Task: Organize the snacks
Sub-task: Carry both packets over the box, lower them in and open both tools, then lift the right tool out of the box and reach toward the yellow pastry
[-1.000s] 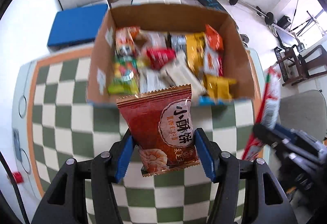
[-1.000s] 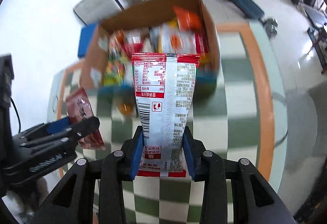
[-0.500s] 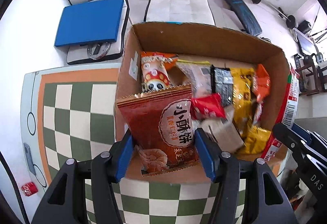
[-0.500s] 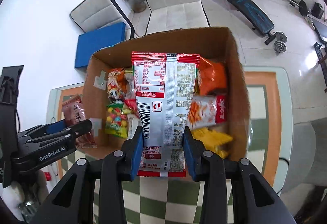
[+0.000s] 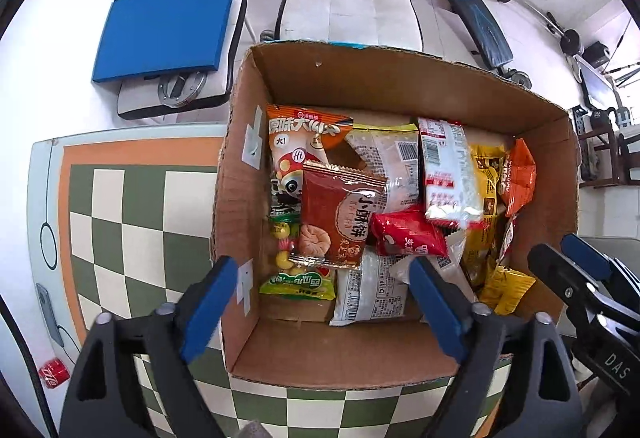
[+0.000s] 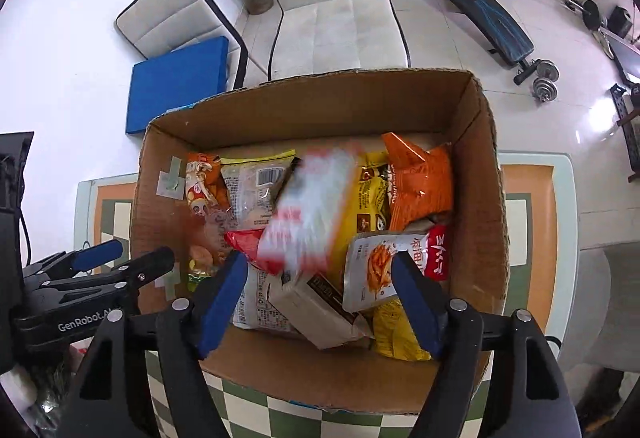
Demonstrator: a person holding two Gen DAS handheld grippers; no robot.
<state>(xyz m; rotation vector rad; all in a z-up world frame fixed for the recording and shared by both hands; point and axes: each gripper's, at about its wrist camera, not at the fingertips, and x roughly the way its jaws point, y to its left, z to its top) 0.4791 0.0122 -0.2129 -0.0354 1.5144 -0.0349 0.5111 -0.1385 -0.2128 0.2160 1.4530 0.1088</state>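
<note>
**Both packets let go over the snack box**

The left gripper (image 5: 324, 294) has just been opening; its blue pads stand wide with nothing between them. The brick-red biscuit packet (image 5: 340, 216), printed with a round cream label and a pale biscuit, lies on other snacks at the left of the cardboard box (image 5: 400, 78). The right gripper (image 6: 320, 298) has likewise just spread its jaws, empty. Its red-and-white packet (image 6: 308, 214) shows as a motion-blurred smear over the middle of the box, beside a yellow bag (image 6: 370, 198) and an orange bag (image 6: 422, 182). The box sits on a green-and-cream checkered table (image 5: 132, 222)
</note>
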